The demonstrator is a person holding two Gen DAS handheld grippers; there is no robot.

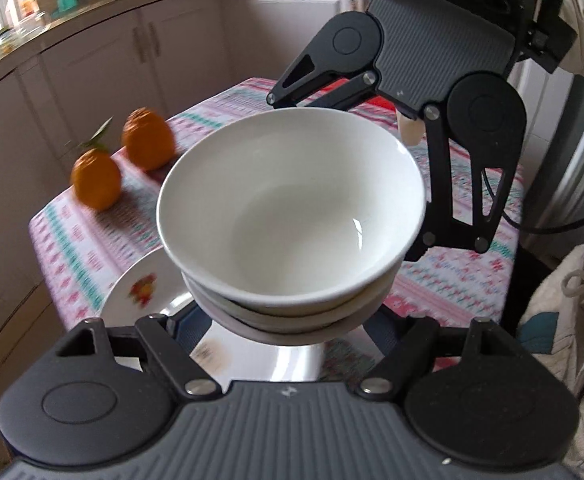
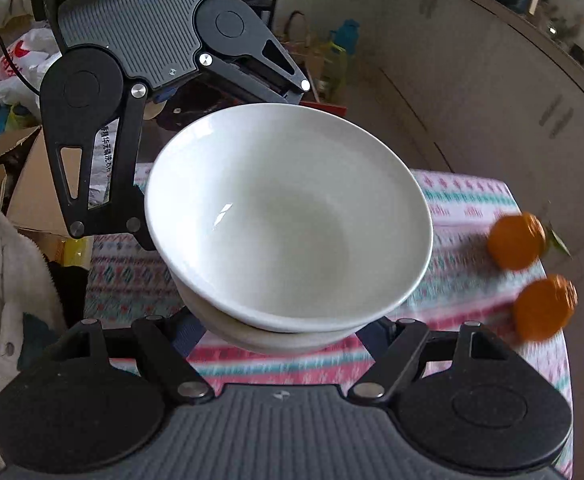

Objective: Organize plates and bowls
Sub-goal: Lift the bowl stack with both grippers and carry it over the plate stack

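A stack of white bowls (image 1: 292,208) (image 2: 287,220) hangs above the patterned tablecloth, tilted a little. My left gripper (image 1: 287,320) holds the stack's lower part from the near side in the left wrist view, its fingertips hidden under the bowls. My right gripper (image 2: 283,332) grips the stack from the opposite side, its fingertips also hidden. Each gripper shows in the other's view, beyond the bowls. Below the stack a white plate (image 1: 139,292) with a flower print lies on the table.
Two oranges (image 1: 95,180) (image 1: 147,140) sit near the table's edge, also in the right wrist view (image 2: 516,240) (image 2: 544,308). The table (image 1: 452,280) has a pink and teal cloth. Kitchen cabinets (image 1: 91,80) stand behind. A white garment (image 1: 572,300) and boxes (image 2: 31,184) lie beside the table.
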